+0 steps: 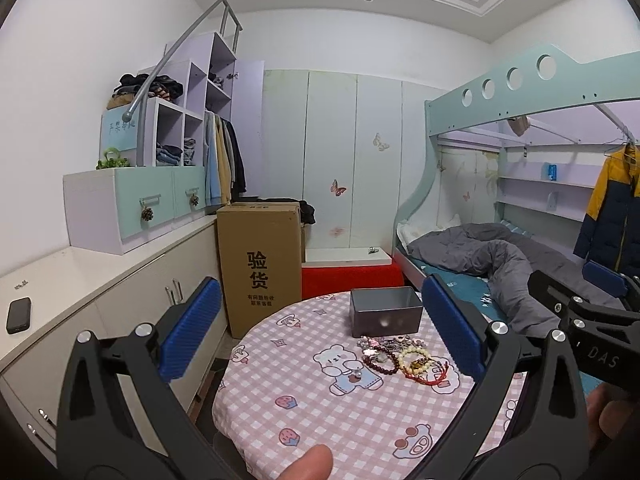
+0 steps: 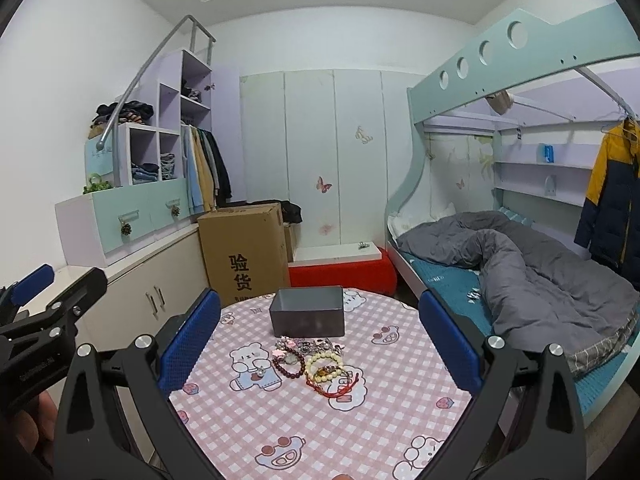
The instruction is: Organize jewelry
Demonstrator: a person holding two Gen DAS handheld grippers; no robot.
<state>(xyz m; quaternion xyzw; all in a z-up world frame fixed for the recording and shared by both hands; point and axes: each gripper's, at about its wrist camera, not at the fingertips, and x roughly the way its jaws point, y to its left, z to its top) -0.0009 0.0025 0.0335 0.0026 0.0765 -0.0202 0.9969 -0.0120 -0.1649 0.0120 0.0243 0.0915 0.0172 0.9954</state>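
Left wrist view: left tongs and right tongs both spread wide, empty, above round desk; cloth bare toward near edge. One grey tin box, open top; contents can't tell. Jewelry pile lies just in front, w/ several bead bracelets.

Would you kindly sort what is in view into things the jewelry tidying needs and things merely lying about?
For the job:
bracelets
grey box
left gripper, fingers apart
right gripper, fingers apart

Just lying about:
phone
cardboard box
grey quilt
hanging jacket
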